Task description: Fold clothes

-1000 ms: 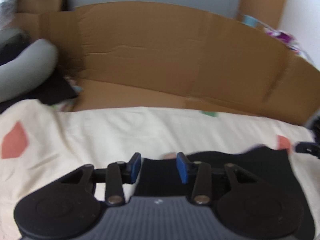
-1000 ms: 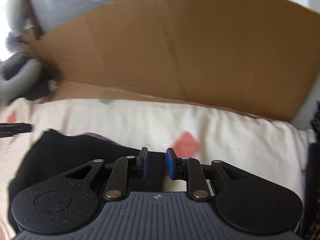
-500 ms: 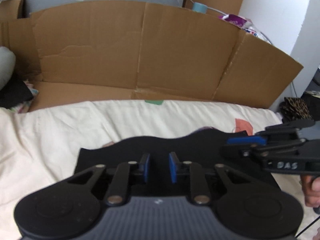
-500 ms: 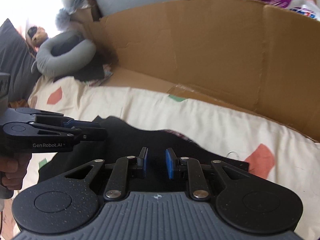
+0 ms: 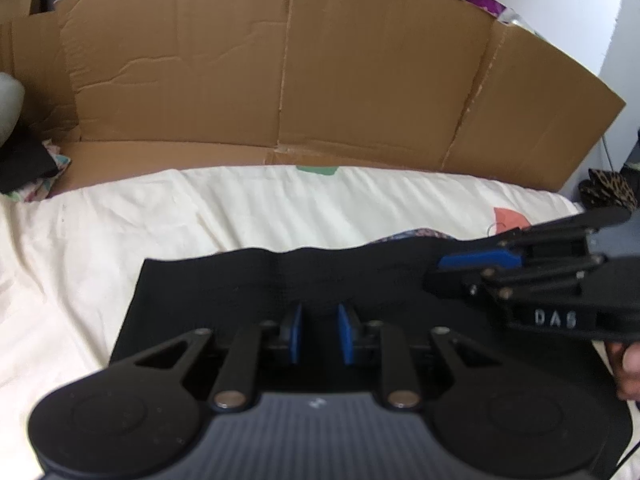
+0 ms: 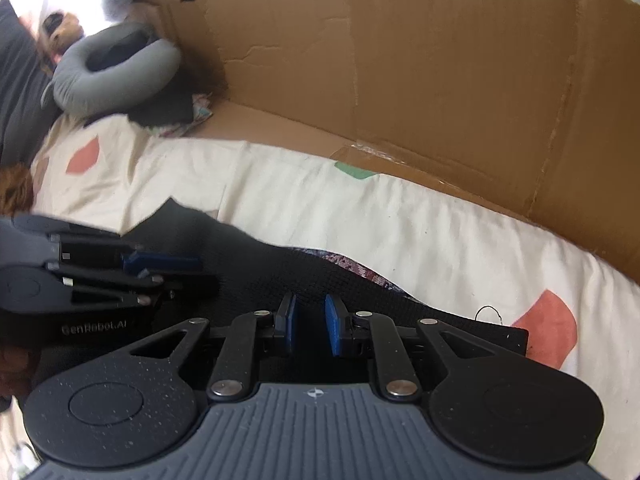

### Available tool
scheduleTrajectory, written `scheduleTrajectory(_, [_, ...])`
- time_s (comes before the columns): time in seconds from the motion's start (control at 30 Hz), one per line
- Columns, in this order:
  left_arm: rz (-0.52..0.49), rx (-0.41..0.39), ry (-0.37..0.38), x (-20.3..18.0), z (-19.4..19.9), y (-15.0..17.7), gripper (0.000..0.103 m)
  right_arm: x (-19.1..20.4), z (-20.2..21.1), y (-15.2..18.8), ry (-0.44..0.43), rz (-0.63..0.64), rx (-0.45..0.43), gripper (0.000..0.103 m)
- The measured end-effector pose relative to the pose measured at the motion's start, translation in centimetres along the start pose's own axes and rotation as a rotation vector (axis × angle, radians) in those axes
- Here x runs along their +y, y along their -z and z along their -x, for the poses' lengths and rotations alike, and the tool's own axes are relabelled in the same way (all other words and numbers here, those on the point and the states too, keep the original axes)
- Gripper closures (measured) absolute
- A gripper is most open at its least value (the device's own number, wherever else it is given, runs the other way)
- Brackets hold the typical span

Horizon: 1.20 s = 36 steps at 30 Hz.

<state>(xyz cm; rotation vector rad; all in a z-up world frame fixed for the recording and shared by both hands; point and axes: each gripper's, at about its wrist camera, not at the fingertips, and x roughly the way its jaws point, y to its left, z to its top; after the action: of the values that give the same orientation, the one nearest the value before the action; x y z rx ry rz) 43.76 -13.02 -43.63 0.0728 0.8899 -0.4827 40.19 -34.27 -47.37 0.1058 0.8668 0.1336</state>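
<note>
Black knit garment lies flat on the cream sheet at 12 o'clock; my left claw and right claw hover unclenched, empty; judged mid-fold, next grip an edge.

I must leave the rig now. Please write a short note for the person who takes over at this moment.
Left gripper: open, over the black garment, holding nothing.
Right gripper: open, low over the same garment, also empty.
The garment lies mostly flat on the cream bedsheet, in front of the cardboard. A patterned layer shows at its far edge.
Done: it looks spread out, perhaps folded once; I cannot tell.
Left: grip an edge and fold.
</note>
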Motion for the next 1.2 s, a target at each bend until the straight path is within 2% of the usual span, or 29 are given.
scheduleTrajectory(0.23, [0.015,0.032,-0.006,-0.1,-0.1,-0.6,0.081,-0.7,-0.4,-0.2,-0.029,-0.020,0.026,0.081])
scheduleTrajectory(0.4, [0.032,0.030,-0.013,-0.2,0.3,-1.1,0.080,-0.2,0.0,-1.0,-0.009,0.001,0.031,0.081])
scheduleTrajectory(0.47, [0.082,-0.001,-0.002,0.1,1.4,-1.3,0.080,-0.2,0.8,-1.4,-0.016,0.005,0.017,0.081])
scheduleTrajectory(0.53, [0.091,-0.049,0.004,0.0,2.9,-1.5,0.080,-0.3,1.8,-1.6,-0.029,0.008,-0.012,0.081])
scheduleTrajectory(0.73, [0.023,-0.114,0.088,-2.1,5.2,-1.1,0.080,-0.3,4.6,-2.0,-0.067,0.017,-0.090,0.081])
scheduleTrajectory(0.83, [-0.015,-0.084,0.099,-3.3,4.2,-0.3,0.082,0.7,4.2,-0.9,-0.064,0.062,-0.072,0.081])
scheduleTrajectory(0.87, [-0.021,-0.071,0.098,-3.5,3.8,0.1,0.086,0.9,3.9,-0.5,-0.060,0.069,-0.060,0.081])
scheduleTrajectory(1.0, [-0.032,-0.018,0.062,-3.6,1.7,1.1,0.087,1.4,2.4,0.9,-0.031,0.077,-0.019,0.081])
scheduleTrajectory(1.13, [0.029,0.020,0.058,-2.9,0.2,1.4,0.089,1.1,1.2,2.1,-0.028,0.074,0.008,0.081])
scheduleTrajectory(1.2, [0.032,0.015,0.047,-2.9,0.3,1.4,0.091,1.5,1.0,2.8,-0.019,0.116,0.010,0.081])
